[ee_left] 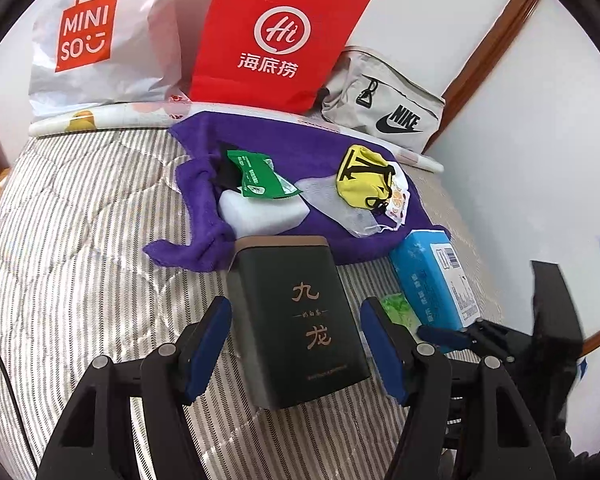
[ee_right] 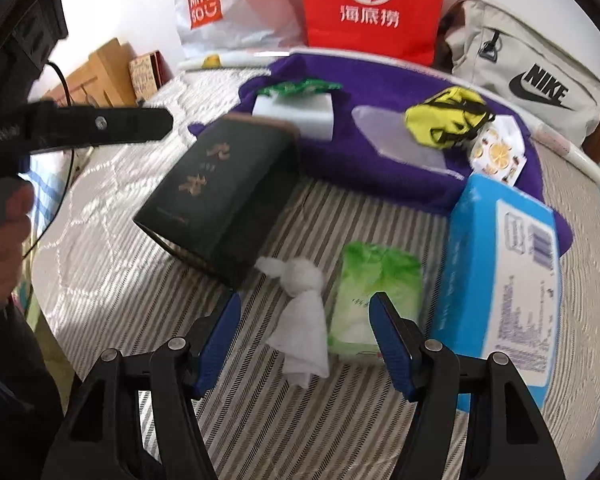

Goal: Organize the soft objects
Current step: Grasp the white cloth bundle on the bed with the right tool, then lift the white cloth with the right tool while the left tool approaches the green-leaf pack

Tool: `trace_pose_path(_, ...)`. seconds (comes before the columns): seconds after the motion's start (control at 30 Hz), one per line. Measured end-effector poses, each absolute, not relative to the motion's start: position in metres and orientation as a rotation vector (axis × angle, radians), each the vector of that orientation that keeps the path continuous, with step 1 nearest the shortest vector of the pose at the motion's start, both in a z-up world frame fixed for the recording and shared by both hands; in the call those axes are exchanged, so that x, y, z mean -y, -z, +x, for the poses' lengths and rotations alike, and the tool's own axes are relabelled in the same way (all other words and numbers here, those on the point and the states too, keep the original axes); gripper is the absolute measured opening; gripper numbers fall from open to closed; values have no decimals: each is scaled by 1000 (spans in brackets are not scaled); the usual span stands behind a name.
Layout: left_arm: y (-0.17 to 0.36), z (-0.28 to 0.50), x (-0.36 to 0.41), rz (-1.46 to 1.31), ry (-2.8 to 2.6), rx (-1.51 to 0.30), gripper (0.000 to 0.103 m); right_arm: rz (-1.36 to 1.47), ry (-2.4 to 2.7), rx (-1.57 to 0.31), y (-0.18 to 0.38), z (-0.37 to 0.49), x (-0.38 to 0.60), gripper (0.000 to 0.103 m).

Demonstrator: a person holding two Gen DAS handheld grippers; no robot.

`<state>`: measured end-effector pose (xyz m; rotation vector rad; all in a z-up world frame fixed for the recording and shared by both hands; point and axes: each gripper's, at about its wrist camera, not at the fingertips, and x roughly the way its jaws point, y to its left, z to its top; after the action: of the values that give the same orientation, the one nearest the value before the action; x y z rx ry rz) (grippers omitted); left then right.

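A striped bed (ee_left: 80, 216) is seen in both views, with a purple towel (ee_left: 284, 140) spread near its far edge. On the towel are laid a white sponge (ee_left: 264, 212), a green packet (ee_left: 260, 176), a clear pouch (ee_left: 336, 204) and a yellow mask (ee_left: 364, 176). The left gripper (ee_left: 296, 348) is held with its jaws released, set either side of a dark tin (ee_left: 300, 320) without touching it. The right gripper (ee_right: 304, 336) is likewise spread wide, and a crumpled white tissue (ee_right: 300, 320) is framed between its fingers on the bed. Just beside the tissue a green tissue pack (ee_right: 372, 296) is laid, and next to that a blue pack (ee_right: 500, 280). Behind the towel are propped a white bag (ee_left: 96, 36), a red bag (ee_left: 276, 36) and a grey pouch (ee_left: 384, 100).
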<state>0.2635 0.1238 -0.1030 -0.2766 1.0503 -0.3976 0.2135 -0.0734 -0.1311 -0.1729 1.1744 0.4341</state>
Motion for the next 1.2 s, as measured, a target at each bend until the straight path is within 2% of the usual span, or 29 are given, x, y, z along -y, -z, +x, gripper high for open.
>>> trace_pose_path(0.2, 110, 267, -126, -285, 421, -1056, 65, -175, -399, -1210, 152, 217, 70, 66)
trace_pose_path(0.4, 119, 274, -130, -307, 438, -1063, 65, -247, -366, -1155, 158, 216, 60, 64)
trace_pose_path(0.47, 121, 274, -134, -315, 439, -1064, 65, -267, -362, -1139, 159, 214, 58, 57)
trace_pose_path(0.53, 122, 274, -139, -323, 434, -1068, 65, -294, -342, -1118, 159, 214, 56, 26)
trace_pose_path(0.57, 122, 274, -141, -325, 431, -1068, 65, -295, -334, -1118, 158, 215, 56, 22)
trace_pose_path(0.9, 122, 265, -159, -360, 381, -1071, 65, -247, -368, -1088, 140, 202, 60, 17)
trace_pose_path(1.2, 113, 243, -125, -278, 377, -1081, 65, -168, -456, -1085, 120, 178, 74, 17)
